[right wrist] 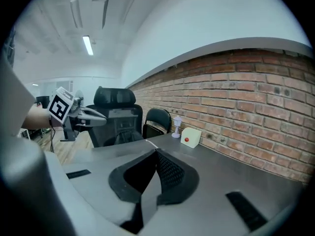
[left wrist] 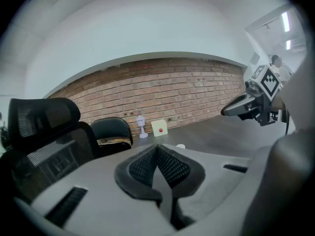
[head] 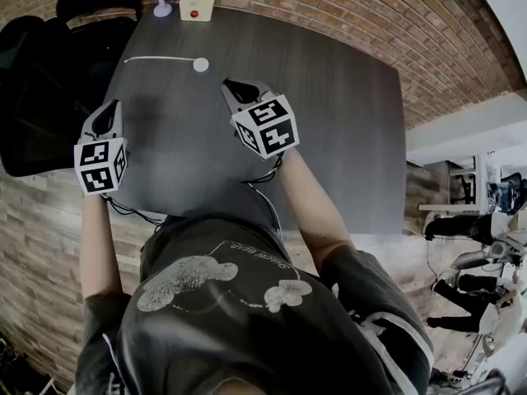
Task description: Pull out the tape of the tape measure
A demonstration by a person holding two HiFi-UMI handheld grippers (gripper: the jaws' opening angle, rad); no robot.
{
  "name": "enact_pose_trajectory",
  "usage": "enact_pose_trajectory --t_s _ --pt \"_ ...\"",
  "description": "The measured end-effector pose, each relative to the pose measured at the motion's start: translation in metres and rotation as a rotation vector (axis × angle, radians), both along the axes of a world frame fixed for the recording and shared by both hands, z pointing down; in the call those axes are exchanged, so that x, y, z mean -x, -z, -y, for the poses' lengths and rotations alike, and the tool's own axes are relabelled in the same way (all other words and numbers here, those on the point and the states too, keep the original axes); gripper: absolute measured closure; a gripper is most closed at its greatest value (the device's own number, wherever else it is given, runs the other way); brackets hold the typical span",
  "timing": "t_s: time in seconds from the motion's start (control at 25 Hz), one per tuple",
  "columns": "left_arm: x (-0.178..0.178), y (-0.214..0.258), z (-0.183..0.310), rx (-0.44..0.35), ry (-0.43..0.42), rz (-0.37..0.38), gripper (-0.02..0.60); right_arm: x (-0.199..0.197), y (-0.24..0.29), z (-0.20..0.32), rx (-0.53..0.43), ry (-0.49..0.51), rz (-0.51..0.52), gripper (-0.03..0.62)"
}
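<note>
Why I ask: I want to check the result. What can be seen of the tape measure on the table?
The tape measure is a small round white case, plastic by the look, lying on the far part of the dark table. Its thin white tape is drawn out to the left in the head view and lies flat on the top, slightly bowed. Only the table touches it.

Tape measure [head: 201, 64]: small, round, white case, lying flat on the dark grey surface [head: 329, 138], toward its far side. Tape [head: 160, 58]: thin white strip, drawn out of the case to the left and lying flat in a slightly bowed line. Its free end appears to rest near the surface's left edge. Markings are unreadable.
</note>
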State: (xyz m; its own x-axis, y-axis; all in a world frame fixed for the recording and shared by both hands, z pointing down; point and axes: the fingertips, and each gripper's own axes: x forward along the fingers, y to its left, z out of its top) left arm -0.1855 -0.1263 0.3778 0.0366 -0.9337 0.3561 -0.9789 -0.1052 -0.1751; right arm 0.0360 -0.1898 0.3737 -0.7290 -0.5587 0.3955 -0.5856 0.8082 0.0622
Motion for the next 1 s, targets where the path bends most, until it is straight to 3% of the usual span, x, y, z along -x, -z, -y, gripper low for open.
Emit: enact_pose_trajectory --t_s 0.4,0.68,1.0 --pt "-0.038 -0.018 -0.089 0.037 0.136 -0.07 0.572 -0.022 -0.015 -0.053 0.026 0.154 -0.001 0.565" --pt "-0.064 -0.033 -0.105 0.083 0.099 -0.067 0.572 -0.037 -0.019 -0.068 0.039 0.137 0.029 0.565" --pt "-0.092 -0.018 -0.121 0.047 0.041 -0.086 0.572 -0.051 -0.018 -0.099 0.048 0.098 0.054 0.565"
